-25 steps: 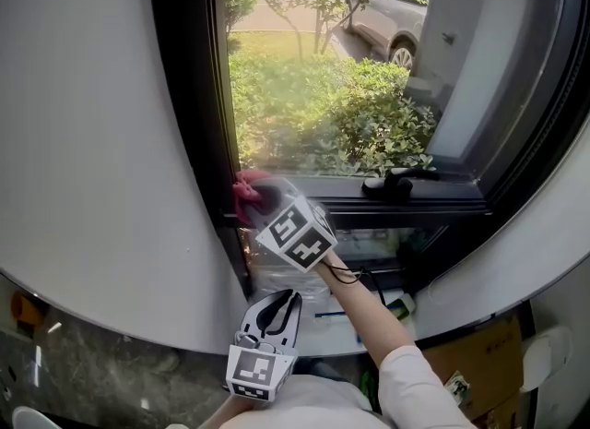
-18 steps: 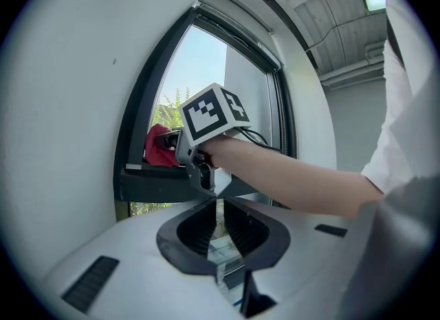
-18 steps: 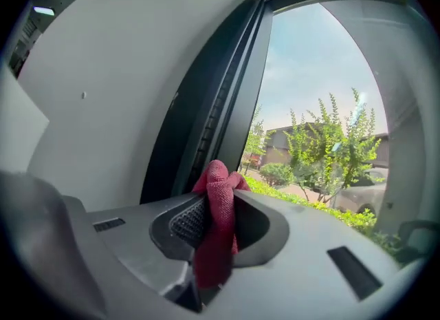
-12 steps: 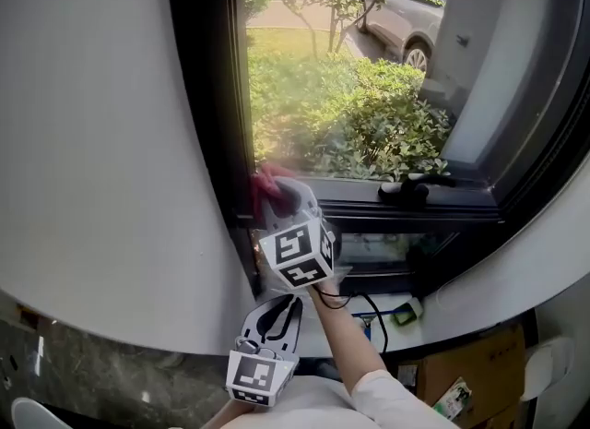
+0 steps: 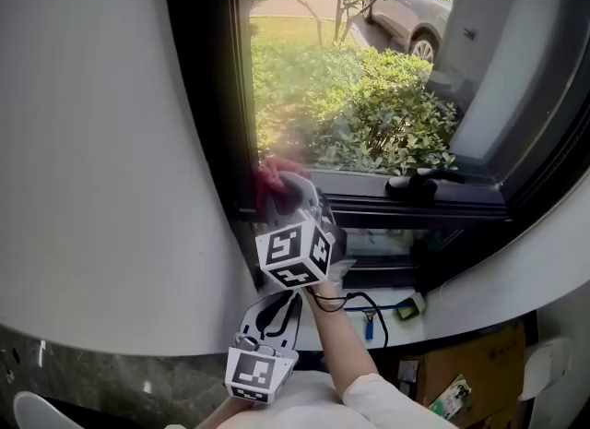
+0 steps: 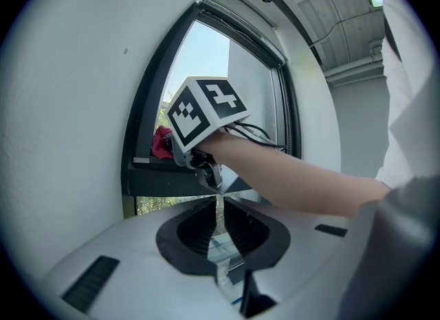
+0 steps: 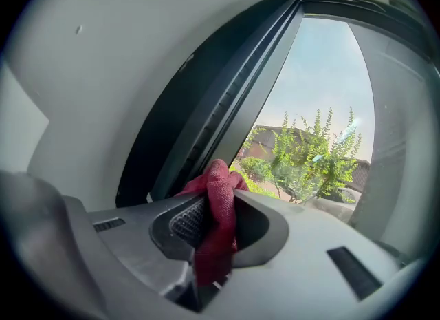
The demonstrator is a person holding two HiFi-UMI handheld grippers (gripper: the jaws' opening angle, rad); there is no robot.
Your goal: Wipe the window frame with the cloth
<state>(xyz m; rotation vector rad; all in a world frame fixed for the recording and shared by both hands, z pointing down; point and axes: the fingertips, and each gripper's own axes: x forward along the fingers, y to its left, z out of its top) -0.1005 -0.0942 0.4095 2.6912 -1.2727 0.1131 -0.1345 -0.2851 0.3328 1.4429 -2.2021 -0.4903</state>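
- The red cloth (image 5: 273,181) has hardly travelled over the last second. It sits pressed into the bottom-left corner of the window frame (image 5: 208,95), where the dark upright meets the bottom rail, much as before.
- What did change is the right gripper (image 5: 295,195): its marker cube has swung round and now stands more squarely under the cloth, so the person seems to be working the corner rather than running along a rail.
- From the right gripper's own view, the jaws are clamped on a bunched fold of the cloth (image 7: 218,201). The tuft pokes out ahead of them towards the upright's grooved channel (image 7: 206,105).
- The left gripper (image 5: 277,313) hangs low near the person's body, well apart from the window. Its jaws are together with nothing between them (image 6: 218,217), and it takes no part in the wiping.
- I'd judge the task to be under way but early: only this corner is being rubbed, and the long bottom rail and the upright above look still to do.
- The frame is dark metal with ridges and channels, so the cloth will probably need pushing into the grooves.
- Around it are a plain white wall (image 5: 92,141) and clear glass giving onto shrubs (image 5: 369,113) and a parked car (image 5: 415,21). A black handle (image 5: 419,181) sits on the rail, cables (image 5: 364,312) lie on the sill below, and a cardboard box (image 5: 470,372) stands lower right.
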